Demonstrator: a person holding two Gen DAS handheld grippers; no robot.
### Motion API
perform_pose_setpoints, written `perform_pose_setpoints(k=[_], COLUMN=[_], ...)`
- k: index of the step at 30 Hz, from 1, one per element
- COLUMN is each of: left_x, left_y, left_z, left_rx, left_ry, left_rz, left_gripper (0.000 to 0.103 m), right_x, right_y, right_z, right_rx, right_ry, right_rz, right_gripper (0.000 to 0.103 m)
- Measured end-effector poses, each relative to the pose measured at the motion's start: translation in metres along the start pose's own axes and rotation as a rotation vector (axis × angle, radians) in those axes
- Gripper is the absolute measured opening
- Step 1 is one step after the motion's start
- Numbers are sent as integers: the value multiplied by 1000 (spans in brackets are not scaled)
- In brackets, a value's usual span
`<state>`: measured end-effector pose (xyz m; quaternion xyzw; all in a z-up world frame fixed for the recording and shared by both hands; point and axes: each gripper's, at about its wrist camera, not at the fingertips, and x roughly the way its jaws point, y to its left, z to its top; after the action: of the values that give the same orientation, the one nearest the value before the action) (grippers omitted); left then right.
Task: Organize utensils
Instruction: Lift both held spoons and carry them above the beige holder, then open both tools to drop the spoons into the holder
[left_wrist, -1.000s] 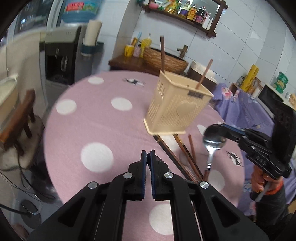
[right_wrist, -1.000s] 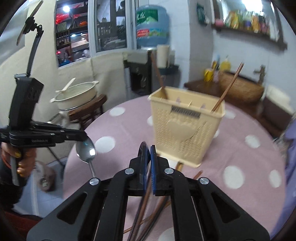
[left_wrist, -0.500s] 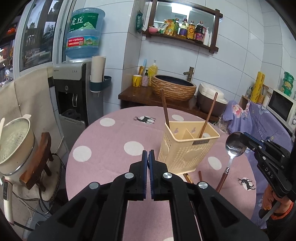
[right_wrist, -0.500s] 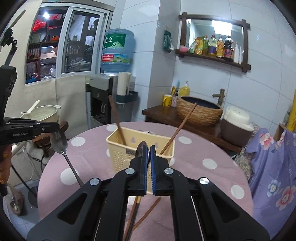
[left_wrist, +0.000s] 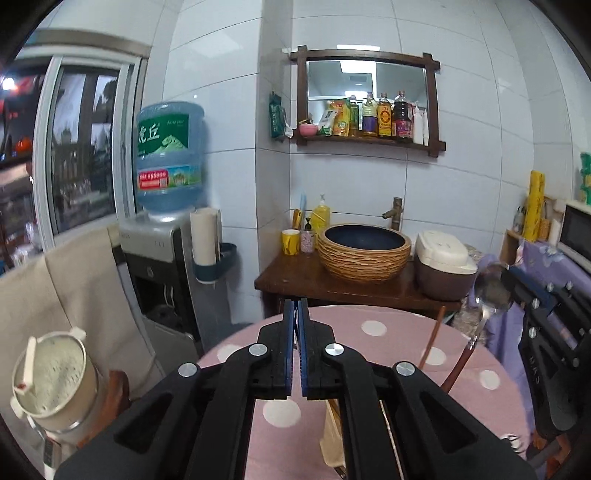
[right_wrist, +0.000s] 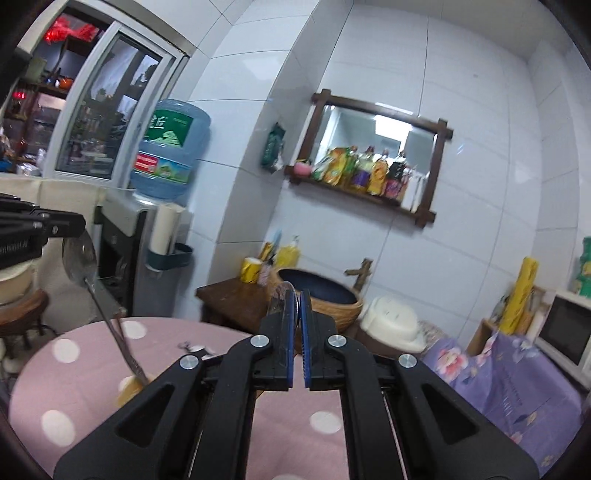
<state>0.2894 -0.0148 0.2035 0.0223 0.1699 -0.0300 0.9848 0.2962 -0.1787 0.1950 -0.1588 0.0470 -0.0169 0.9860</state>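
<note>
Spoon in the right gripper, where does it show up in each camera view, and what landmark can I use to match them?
Left wrist view: spoon at the right edge, bowl up, pinched by the right gripper.
Right wrist view: centre, edge-on in the right gripper; the other spoon, far left, is the left gripper's.
Shared landmark: blue water jug, upper left in both.

both grippers have risen and tilted upward since a second ago. the utensil basket (left_wrist: 334, 435) has dropped to 6 o'clock in the left view, mostly hidden behind the left gripper (left_wrist: 296, 314). the right gripper's (left_wrist: 508, 278) spoon (left_wrist: 491, 291) has lifted toward 3 o'clock, blurred.
</note>
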Motion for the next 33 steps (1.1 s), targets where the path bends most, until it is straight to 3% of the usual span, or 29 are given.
perform_pose_setpoints(k=[6, 18, 28, 33], left_x=[28, 49, 62, 64], left_y=[-22, -34, -38, -34], left_z=[-29, -94, -112, -116], left_rx=[59, 91, 62, 42], left_ry=[35, 138, 185, 206], left_rz=[37, -34, -78, -105], left_gripper=[3, 3, 4, 5], right_x=[26, 27, 32, 28], right_y=[20, 49, 47, 46], right_z=[-25, -95, -122, -127], right_rx=[-69, -83, -34, -36], right_ry=[4, 87, 159, 142], right_rz=[-56, 28, 90, 103], right_gripper=[4, 4, 4, 4])
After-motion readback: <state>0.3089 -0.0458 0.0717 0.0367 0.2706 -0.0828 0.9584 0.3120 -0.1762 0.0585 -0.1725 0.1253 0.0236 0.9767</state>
